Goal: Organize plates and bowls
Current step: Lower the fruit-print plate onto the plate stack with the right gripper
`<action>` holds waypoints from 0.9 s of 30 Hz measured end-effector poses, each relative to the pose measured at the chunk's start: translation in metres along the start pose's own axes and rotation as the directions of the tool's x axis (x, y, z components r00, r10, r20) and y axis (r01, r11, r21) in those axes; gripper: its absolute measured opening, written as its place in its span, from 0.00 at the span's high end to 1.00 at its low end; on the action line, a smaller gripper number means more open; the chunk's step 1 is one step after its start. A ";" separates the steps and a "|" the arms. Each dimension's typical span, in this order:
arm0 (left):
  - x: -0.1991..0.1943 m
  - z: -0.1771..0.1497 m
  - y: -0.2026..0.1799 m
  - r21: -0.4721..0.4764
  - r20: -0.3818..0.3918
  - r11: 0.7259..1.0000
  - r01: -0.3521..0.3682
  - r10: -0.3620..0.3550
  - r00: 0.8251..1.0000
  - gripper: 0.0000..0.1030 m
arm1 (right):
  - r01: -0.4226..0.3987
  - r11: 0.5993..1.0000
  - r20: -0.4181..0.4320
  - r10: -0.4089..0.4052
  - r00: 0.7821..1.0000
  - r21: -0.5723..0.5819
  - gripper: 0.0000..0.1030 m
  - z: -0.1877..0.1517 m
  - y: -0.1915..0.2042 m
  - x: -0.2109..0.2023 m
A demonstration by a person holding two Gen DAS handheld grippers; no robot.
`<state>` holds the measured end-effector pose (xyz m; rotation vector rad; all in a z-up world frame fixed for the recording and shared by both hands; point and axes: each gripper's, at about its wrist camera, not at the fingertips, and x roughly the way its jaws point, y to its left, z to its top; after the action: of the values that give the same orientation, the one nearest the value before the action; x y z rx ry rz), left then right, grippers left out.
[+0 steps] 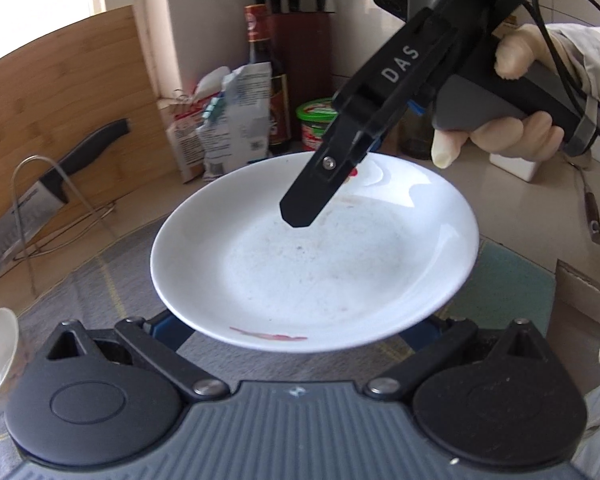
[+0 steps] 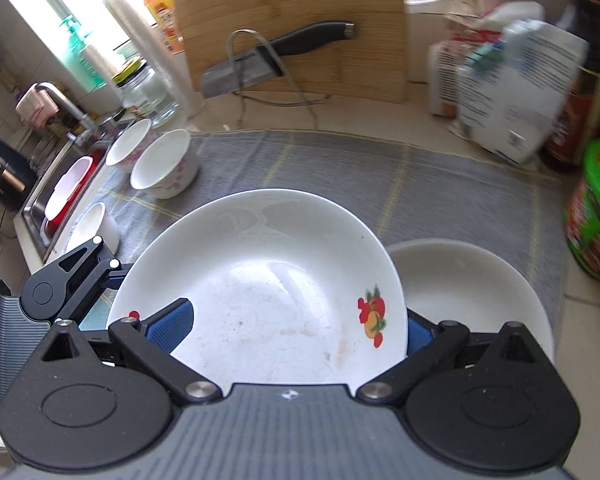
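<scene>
Your right tool straddles the near rim of the fruit-print plate, blue pads on either side and pinching it; the plate rides tilted, held above the grey mat. From the left wrist view the same plate hangs over the mat with your right tool coming down onto its far rim. Your left tool has its fingers spread wide under the near rim; whether the pads touch the plate you cannot tell from here.

Risks:
- Grip is on a thin edge only. A glazed rim, and a plate this wide, could pivot or slip out if you swing fast or ease the squeeze.
- The plate overlaps the plain plate resting on the mat just to its right. Lowering carelessly could knock rim against rim and chip.
- The surface shows smears and specks, so expect it slick.
- The cleaver on its wire stand sits well behind; keep the sweep short of it.

Count:
- Plates: two (one held, one on the mat).
- Bowls: three white ones on the mat's left end near the sink, the nearest flower-printed. A red-and-white basin in the sink is not counted.
</scene>
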<state>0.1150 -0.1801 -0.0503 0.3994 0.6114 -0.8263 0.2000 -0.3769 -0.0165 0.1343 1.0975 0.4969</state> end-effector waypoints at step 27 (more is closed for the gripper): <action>0.050 0.009 -0.026 0.060 -0.070 0.991 0.120 -0.115 0.991 0.00 | 0.077 0.989 -0.017 -0.075 0.997 0.128 0.00 -0.041 -0.057 -0.011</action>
<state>0.1243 -0.2287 -0.0775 0.4540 0.6762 -0.9501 0.1780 -0.4380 -0.0465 0.2021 1.1424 0.3587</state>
